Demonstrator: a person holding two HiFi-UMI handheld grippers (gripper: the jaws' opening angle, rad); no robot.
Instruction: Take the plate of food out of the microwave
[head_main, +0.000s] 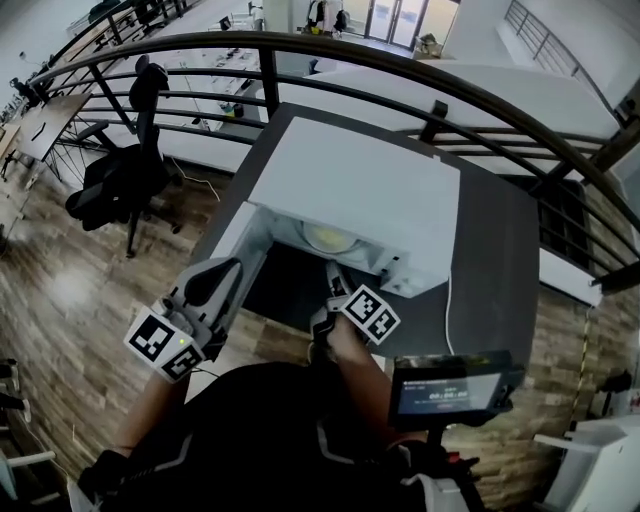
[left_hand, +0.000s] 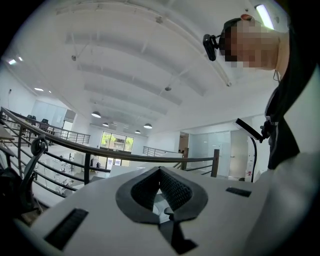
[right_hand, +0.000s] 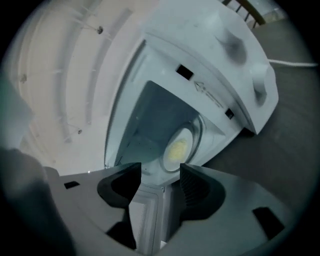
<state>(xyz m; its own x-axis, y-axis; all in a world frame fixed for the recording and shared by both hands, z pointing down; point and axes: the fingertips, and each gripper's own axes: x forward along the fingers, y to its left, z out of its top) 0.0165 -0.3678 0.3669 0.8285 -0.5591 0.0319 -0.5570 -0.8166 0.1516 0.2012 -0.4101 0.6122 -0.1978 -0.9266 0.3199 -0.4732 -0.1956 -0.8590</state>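
A white microwave (head_main: 350, 190) stands on a dark grey table (head_main: 500, 260) with its door (head_main: 238, 232) swung open to the left. Inside lies a pale plate (head_main: 330, 238) with yellow food on it. In the right gripper view the plate (right_hand: 178, 146) shows deep in the cavity, above and beyond my jaws. My right gripper (right_hand: 160, 167) is open in front of the opening (head_main: 333, 282); a white edge of the door (right_hand: 147, 220) shows low between its jaws, untouched. My left gripper (head_main: 232, 268) hovers by the open door. Its jaws (left_hand: 160, 171) meet at the tips with nothing held.
A dark metal railing (head_main: 330, 50) curves behind the table. A black office chair (head_main: 125, 175) stands on the wood floor at left. A white cable (head_main: 449, 300) runs down from the microwave's right. A small screen (head_main: 452, 385) sits close to my body at lower right.
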